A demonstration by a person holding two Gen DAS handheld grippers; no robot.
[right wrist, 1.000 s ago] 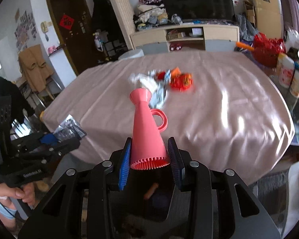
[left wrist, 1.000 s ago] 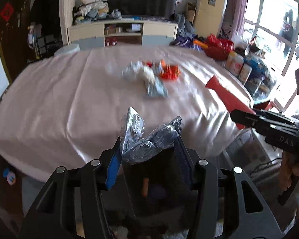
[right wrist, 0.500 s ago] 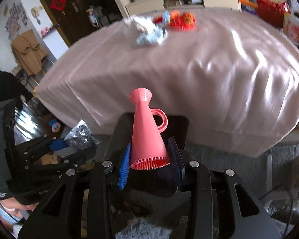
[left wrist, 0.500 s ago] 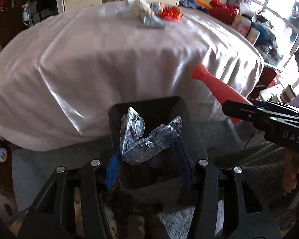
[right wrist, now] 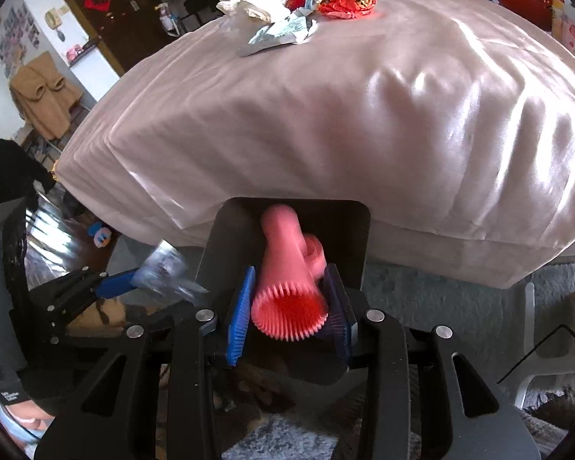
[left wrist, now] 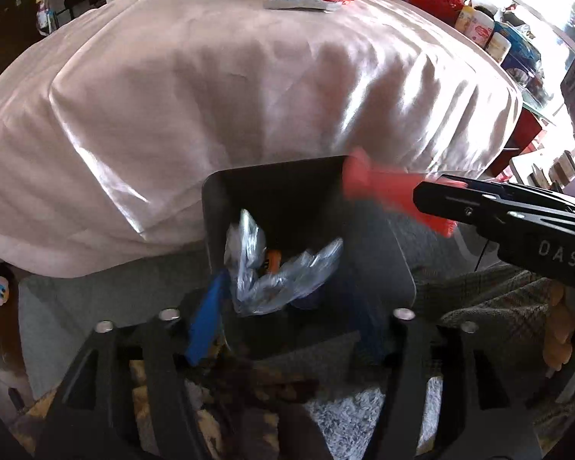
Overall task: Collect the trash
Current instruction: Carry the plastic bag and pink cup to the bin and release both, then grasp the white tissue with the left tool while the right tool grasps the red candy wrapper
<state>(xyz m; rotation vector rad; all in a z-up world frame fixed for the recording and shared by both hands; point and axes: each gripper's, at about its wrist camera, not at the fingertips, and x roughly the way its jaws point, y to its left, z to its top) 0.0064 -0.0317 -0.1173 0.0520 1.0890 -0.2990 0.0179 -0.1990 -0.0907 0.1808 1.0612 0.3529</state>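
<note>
A black trash bin (left wrist: 214, 207) stands on the floor below the front edge of the table; it also shows in the right wrist view (right wrist: 358, 230). My left gripper (left wrist: 287, 280) is over the bin with its jaws spread wide, and the crumpled silver blister packs (left wrist: 272, 272) are blurred between them, over the bin's mouth. My right gripper (right wrist: 291, 295) has its jaws spread too, and the red plastic horn (right wrist: 287, 268) is blurred and tilting between the pads, above the bin. The horn also shows in the left wrist view (left wrist: 383, 188).
A table under a pink satin cloth (right wrist: 364, 96) fills the view behind the bin. A pile of wrappers, paper and red foil (right wrist: 299, 11) lies at its far side. A grey rug (left wrist: 96, 299) covers the floor. Bottles and boxes (left wrist: 494, 34) stand at the right.
Both grippers moved down from table height to just over the bin. Both jaws have opened, and the blister packs and the horn are now loose and blurred.
</note>
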